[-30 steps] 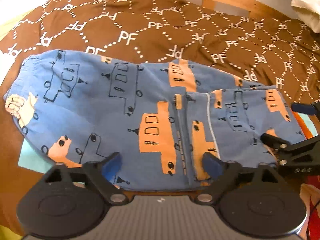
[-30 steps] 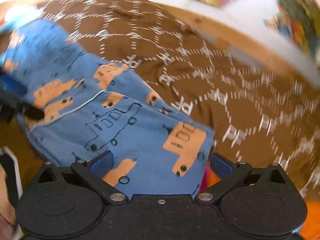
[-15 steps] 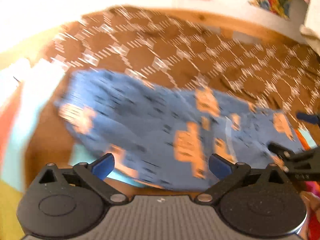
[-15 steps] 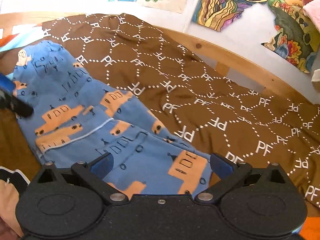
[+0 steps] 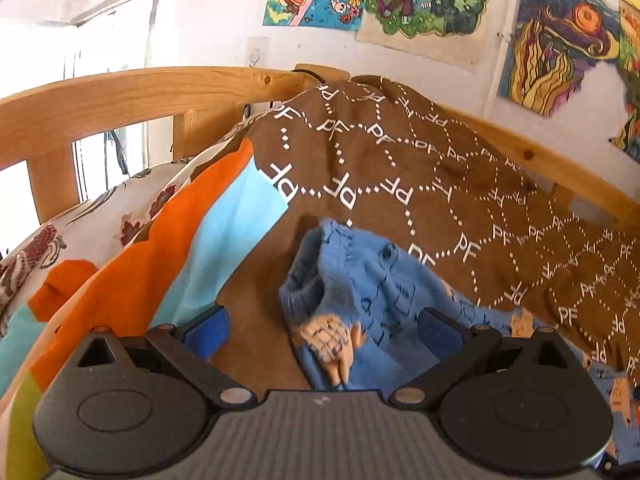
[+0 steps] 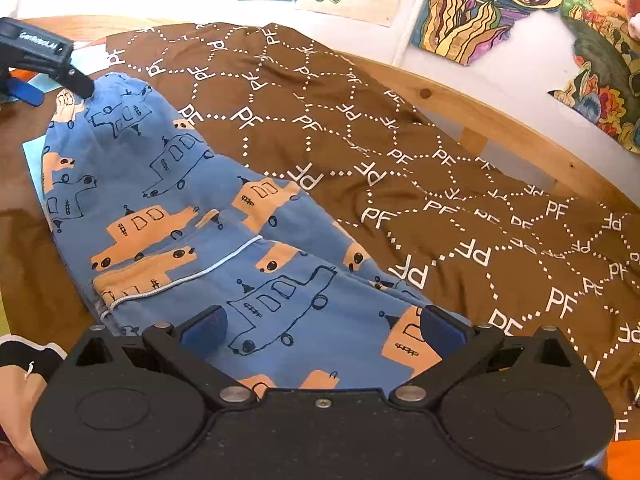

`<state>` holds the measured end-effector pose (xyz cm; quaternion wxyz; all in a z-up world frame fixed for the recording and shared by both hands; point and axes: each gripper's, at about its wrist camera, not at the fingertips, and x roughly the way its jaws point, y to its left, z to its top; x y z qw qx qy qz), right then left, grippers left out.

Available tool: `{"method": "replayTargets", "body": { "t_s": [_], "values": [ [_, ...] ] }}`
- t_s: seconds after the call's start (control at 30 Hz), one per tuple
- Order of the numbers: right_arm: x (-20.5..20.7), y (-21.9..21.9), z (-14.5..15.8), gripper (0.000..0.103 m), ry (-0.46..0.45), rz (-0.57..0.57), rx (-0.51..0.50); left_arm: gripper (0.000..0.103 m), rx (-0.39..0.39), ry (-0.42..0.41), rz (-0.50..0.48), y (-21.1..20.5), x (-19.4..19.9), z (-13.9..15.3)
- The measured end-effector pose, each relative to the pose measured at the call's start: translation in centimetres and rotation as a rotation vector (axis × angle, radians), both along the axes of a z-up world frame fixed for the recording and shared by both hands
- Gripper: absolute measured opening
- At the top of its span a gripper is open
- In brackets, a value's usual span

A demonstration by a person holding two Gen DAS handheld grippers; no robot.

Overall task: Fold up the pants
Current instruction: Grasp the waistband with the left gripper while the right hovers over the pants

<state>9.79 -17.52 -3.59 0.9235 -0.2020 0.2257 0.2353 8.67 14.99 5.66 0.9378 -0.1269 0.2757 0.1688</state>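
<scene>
Blue pants (image 6: pixel 224 240) printed with orange cars lie folded on a brown blanket (image 6: pixel 400 152) with white "PF" marks. My right gripper (image 6: pixel 324 328) hovers open over the folded leg end, with its blue pads wide apart and nothing pinched. In the left wrist view the pants' gathered waistband (image 5: pixel 344 280) lies between and ahead of the spread fingers of my left gripper (image 5: pixel 322 332), which is open. The right wrist view shows the left gripper (image 6: pixel 54 90) at the far top left, one black fingertip beside the waistband edge.
A wooden bed rail (image 5: pixel 132 96) runs behind the blanket, and drawings (image 6: pixel 480 4) hang on the wall. An orange and light-blue cloth (image 5: pixel 168 256) and a floral pillow (image 5: pixel 52 236) lie left of the waistband. A person's hand (image 6: pixel 16 412) shows at the lower left.
The left gripper swung left from the pants' near edge to the waistband end, rising and rolling. Its view now takes in the wall. The right gripper barely shifted, and the pants lie as before.
</scene>
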Motion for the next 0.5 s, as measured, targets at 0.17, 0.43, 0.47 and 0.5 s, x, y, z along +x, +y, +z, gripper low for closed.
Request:
{"method": "replayTargets", "body": {
  "t_s": [0.17, 0.43, 0.47, 0.5],
  "values": [
    [0.2, 0.3, -0.4, 0.102, 0.026, -0.005, 0.004, 0.088, -0.041, -0.063, -0.008, 0.6, -0.4, -0.2],
    [0.2, 0.9, 0.1, 0.102, -0.044, -0.029, 0.022, 0.057, -0.067, -0.066, -0.004, 1.0, -0.5, -0.5],
    [0.7, 1.3, 0.2, 0.102, -0.052, -0.036, 0.02, 0.056, -0.075, -0.07, 0.0, 1.0, -0.5, -0.5],
    [1.4, 1.8, 0.3, 0.102, -0.051, -0.037, 0.013, 0.056, -0.086, -0.078, 0.006, 1.0, -0.6, -0.5]
  ]
}}
